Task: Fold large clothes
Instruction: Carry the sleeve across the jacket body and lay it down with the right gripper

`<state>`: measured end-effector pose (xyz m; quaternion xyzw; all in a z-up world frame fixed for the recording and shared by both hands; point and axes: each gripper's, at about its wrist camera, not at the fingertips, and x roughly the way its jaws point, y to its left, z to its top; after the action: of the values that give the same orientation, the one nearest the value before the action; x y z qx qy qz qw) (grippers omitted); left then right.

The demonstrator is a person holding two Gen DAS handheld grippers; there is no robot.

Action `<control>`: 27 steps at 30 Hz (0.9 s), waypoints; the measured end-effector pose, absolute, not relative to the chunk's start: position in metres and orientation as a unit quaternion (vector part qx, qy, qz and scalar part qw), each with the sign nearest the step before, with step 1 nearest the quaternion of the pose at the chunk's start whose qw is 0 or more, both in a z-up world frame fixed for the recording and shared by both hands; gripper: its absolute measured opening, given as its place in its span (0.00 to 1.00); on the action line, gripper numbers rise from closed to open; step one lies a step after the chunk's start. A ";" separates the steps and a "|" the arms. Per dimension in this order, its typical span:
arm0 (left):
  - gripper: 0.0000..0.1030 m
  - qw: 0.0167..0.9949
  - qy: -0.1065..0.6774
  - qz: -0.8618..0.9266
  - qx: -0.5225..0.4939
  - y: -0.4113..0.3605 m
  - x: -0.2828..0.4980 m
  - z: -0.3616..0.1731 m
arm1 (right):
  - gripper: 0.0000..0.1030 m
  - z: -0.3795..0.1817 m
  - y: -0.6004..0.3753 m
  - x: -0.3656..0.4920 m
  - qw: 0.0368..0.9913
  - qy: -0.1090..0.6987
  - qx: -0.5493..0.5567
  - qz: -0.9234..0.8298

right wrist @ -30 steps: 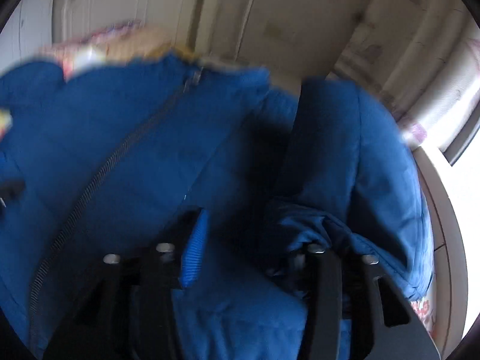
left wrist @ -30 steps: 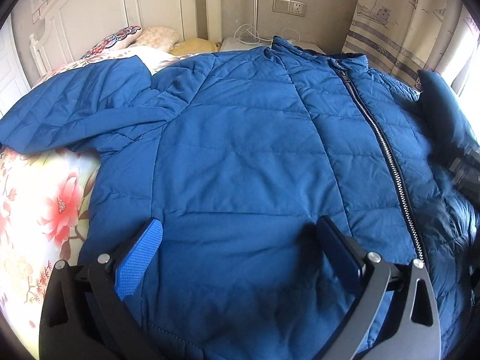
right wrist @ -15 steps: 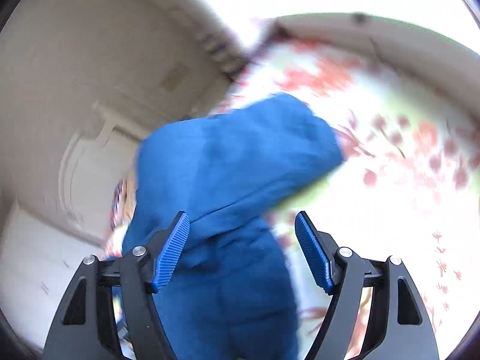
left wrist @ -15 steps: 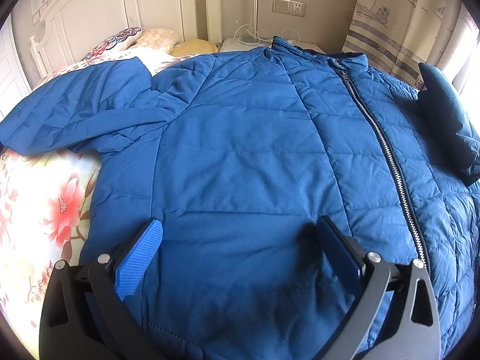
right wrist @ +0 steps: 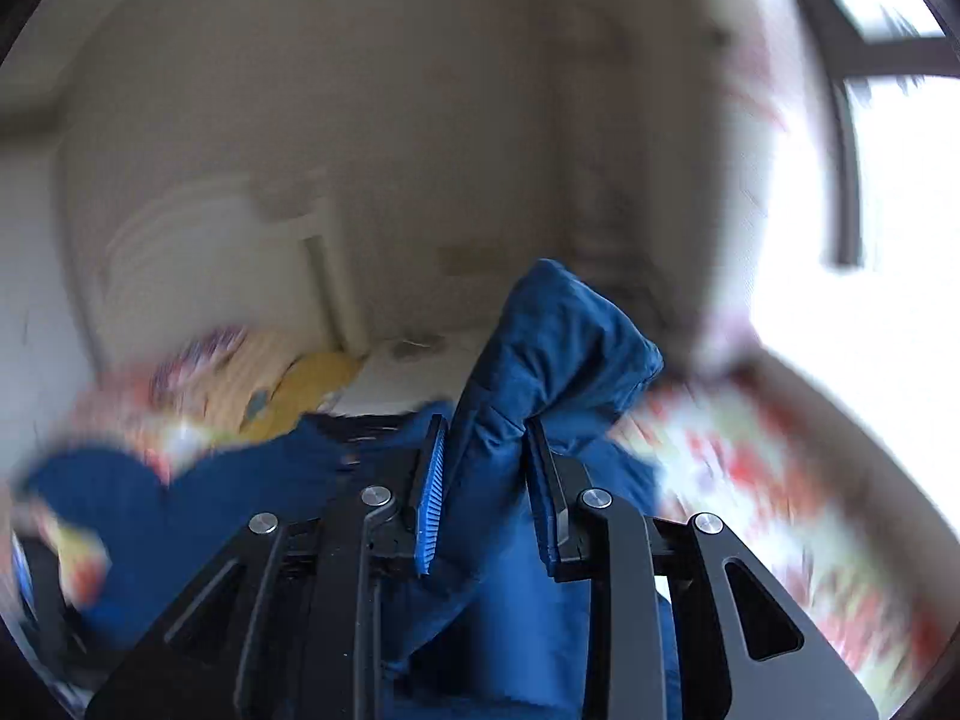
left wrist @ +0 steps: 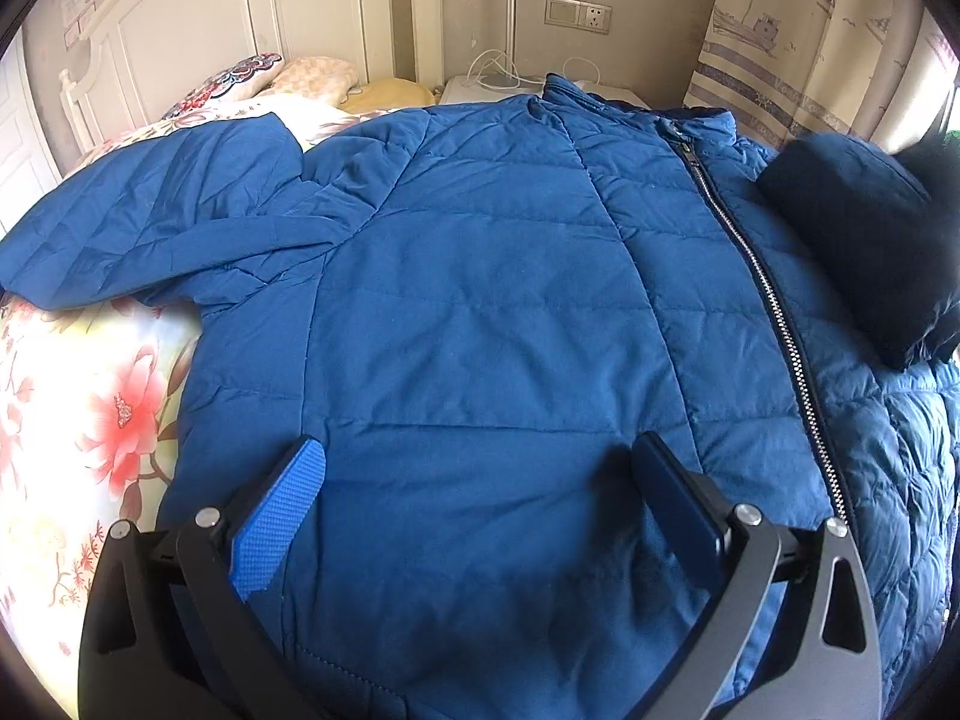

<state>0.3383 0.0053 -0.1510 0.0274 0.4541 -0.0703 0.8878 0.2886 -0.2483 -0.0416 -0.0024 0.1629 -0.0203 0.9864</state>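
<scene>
A large blue quilted jacket (left wrist: 480, 312) lies face up on the bed, zipper (left wrist: 774, 312) closed. Its left sleeve (left wrist: 156, 228) stretches out to the left. Its right sleeve (left wrist: 864, 240) is lifted and hangs over the jacket's right side. My left gripper (left wrist: 480, 480) is open just above the jacket's lower front, holding nothing. My right gripper (right wrist: 486, 462) is shut on the right sleeve (right wrist: 558, 354), whose cuff end sticks up past the fingertips. The right wrist view is blurred by motion.
The bed has a floral sheet (left wrist: 78, 420). Pillows (left wrist: 252, 75) lie by the white headboard (left wrist: 198, 18). A white nightstand (left wrist: 480, 87) with cables stands behind the collar. A curtain (left wrist: 798, 42) hangs at the right and a bright window (right wrist: 870, 240) shows in the right wrist view.
My right gripper was open around the sleeve half a second ago and has closed on it, lifting it over the jacket's right side. The left gripper has stayed put.
</scene>
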 end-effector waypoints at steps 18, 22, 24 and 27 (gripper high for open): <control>0.98 0.888 0.439 -0.116 -0.075 0.035 0.339 -0.145 | 0.69 -0.068 -0.310 0.269 0.966 0.244 0.075 -0.053; 0.98 0.885 0.432 -0.142 -0.098 0.040 0.335 -0.141 | 0.69 -0.133 -0.385 0.272 0.923 0.321 0.168 -0.130; 0.98 0.880 0.410 -0.189 -0.148 0.052 0.328 -0.136 | 0.66 -0.140 -0.403 0.278 0.908 0.339 0.214 -0.125; 0.98 0.847 0.404 -0.245 -0.243 0.072 0.331 -0.140 | 0.66 -0.141 -0.412 0.275 0.909 0.329 0.227 -0.116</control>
<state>0.3305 0.0721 -0.1397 -0.2427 0.4040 -0.2445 0.8474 0.2752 -0.4121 -0.1405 0.2272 0.3290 -0.1164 0.9092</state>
